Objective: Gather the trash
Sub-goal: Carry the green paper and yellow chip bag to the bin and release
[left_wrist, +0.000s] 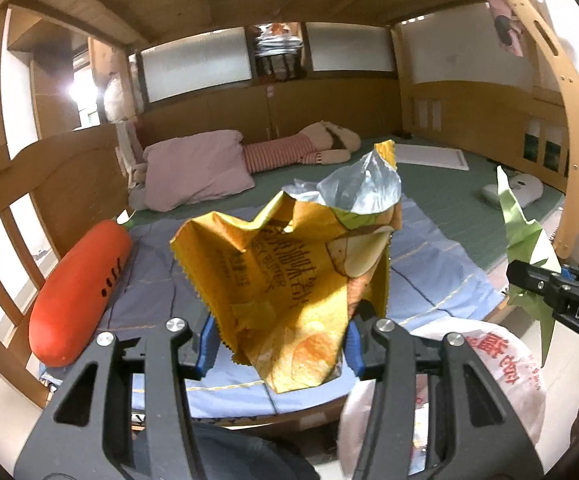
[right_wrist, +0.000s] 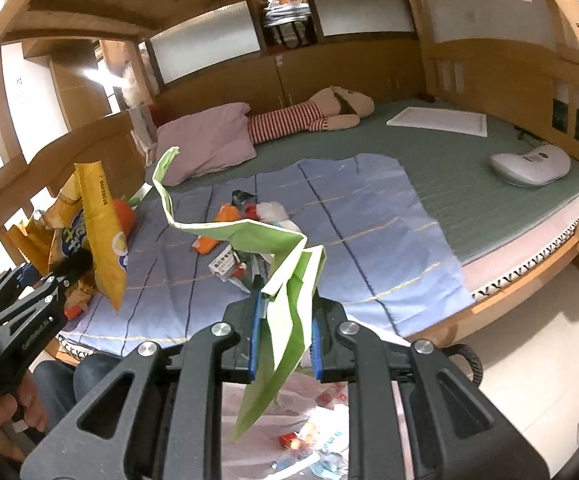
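My left gripper (left_wrist: 281,344) is shut on a crumpled yellow chip bag (left_wrist: 289,276) and holds it up over the bed's near edge. It also shows at the left of the right wrist view (right_wrist: 101,220). My right gripper (right_wrist: 283,340) is shut on a folded green paper (right_wrist: 285,276) above an open white plastic bag (right_wrist: 321,432) holding wrappers. That bag (left_wrist: 501,368) lies below right in the left wrist view, where the green paper (left_wrist: 525,236) shows at the right. A small pile of wrappers and scraps (right_wrist: 241,236) lies on the blue blanket (right_wrist: 369,224).
A carrot plush (left_wrist: 77,292) lies at the blanket's left edge. A pink pillow (right_wrist: 209,140), a striped plush doll (right_wrist: 313,116), a white tray (right_wrist: 437,120) and a white device (right_wrist: 529,164) lie on the green mat. Wooden bunk rails enclose the bed.
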Action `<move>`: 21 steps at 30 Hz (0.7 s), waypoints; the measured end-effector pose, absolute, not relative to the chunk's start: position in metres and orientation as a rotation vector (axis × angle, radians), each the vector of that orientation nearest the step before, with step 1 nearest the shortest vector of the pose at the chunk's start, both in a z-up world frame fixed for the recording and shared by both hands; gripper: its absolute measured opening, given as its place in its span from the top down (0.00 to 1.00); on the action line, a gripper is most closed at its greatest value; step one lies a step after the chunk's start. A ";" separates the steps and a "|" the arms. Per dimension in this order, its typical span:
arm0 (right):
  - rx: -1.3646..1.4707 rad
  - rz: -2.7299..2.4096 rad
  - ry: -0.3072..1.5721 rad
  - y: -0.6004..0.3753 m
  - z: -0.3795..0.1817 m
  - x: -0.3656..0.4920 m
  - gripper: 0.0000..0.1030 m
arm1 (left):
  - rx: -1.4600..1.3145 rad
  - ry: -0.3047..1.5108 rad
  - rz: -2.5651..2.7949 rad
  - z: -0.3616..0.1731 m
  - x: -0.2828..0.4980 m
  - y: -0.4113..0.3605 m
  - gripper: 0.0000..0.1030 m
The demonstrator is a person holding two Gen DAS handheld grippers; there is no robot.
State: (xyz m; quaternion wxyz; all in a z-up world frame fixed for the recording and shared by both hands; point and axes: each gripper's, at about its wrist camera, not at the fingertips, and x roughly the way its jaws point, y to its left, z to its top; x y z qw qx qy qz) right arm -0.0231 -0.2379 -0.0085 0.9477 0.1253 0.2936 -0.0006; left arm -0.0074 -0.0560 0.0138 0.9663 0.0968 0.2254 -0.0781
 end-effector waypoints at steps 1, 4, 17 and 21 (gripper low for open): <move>0.253 -0.003 0.604 -0.241 -0.011 -0.028 0.80 | 0.201 0.455 -0.170 0.014 -0.010 -0.061 0.52; 0.244 -0.006 0.637 -0.248 -0.018 -0.037 0.80 | 0.220 0.461 -0.203 0.011 -0.014 -0.073 0.52; 0.287 -0.036 0.784 -0.274 -0.059 -0.047 0.29 | 0.253 0.629 -0.385 -0.024 -0.014 -0.119 0.52; 0.362 -0.174 0.719 -0.308 -0.053 -0.060 0.29 | 0.273 0.716 -0.451 -0.043 -0.011 -0.127 0.50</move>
